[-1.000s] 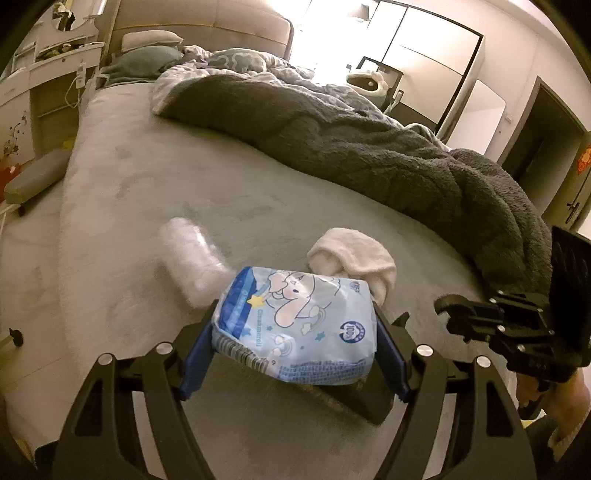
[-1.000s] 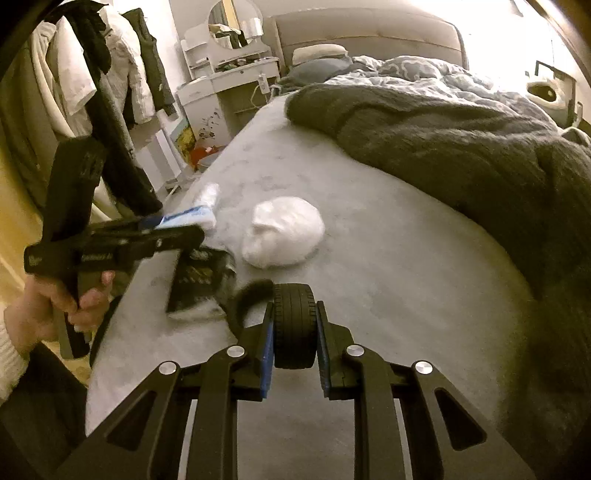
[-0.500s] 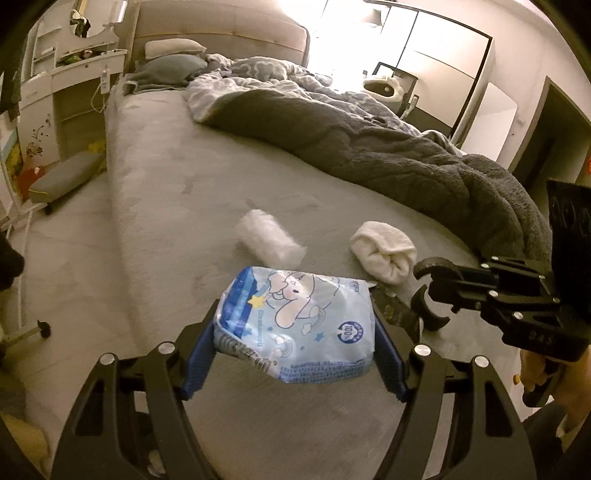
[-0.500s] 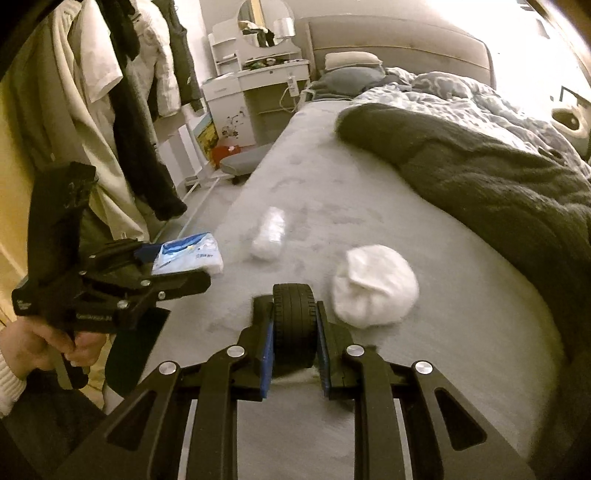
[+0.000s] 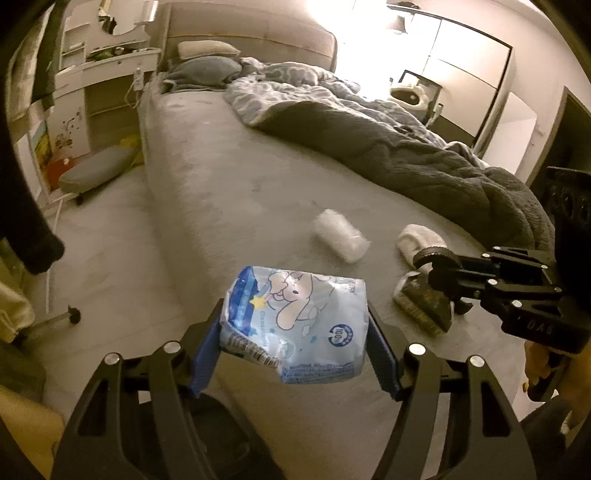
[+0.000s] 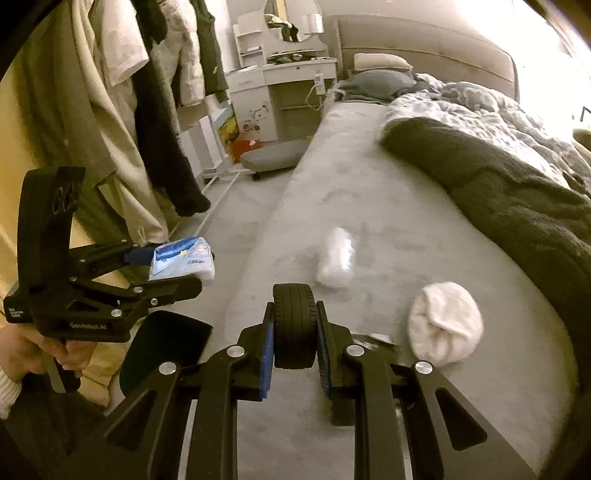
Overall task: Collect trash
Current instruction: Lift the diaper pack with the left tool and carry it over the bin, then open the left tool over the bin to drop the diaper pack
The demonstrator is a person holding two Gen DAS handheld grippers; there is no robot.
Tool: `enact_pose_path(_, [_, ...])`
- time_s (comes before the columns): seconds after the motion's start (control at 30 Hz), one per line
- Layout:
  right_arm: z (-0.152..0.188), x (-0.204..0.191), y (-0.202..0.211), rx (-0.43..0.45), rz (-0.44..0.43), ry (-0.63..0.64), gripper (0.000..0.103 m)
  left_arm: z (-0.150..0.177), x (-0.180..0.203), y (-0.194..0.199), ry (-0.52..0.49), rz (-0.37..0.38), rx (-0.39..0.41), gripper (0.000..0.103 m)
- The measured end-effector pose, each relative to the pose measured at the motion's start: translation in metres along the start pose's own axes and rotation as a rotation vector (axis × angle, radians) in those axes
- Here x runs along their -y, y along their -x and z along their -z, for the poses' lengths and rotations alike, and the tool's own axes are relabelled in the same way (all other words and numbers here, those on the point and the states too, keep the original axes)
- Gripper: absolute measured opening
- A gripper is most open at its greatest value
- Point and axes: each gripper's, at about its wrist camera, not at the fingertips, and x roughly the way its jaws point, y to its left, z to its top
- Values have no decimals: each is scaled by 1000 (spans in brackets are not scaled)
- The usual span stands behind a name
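The left gripper (image 5: 295, 332) has just been closing its fingers on a blue tissue pack (image 5: 295, 325); the right gripper (image 6: 295, 347) clamps a small black wheel (image 6: 294, 325), both held off the bed's (image 6: 388, 229) near edge.

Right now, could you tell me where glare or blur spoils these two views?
Left wrist view: window glare washes out the headboard top; the tissue pack is sharp. Right wrist view: glare at the right edge, plastic roll and white bundle smeared.

Bed (image 5: 229, 192): blanket (image 5: 424, 166); plastic roll (image 5: 341, 236); white sock (image 5: 419, 240); dk wrapper (image 5: 421, 302).
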Motion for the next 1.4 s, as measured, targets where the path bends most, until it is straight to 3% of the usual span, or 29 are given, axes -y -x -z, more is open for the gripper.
enact_pose_path(0.63, [-21, -81, -52, -79, -63, 95, 20, 61, -97, 4, 154, -180, -172, 72])
enact_pose_path(1.0, [-20, -119, -90, -148, -82, 123, 20, 119, -154, -14, 254, -243, -380, 73])
enact_pose_path(1.13, [-18, -138, -103, -177, -98, 146, 20, 146, -167, -22, 283, -238, -476, 73])
enact_pose_path(1.4, [-13, -169, -131, -238, -118, 196, 20, 181, -169, -30, 275, -203, -580, 75])
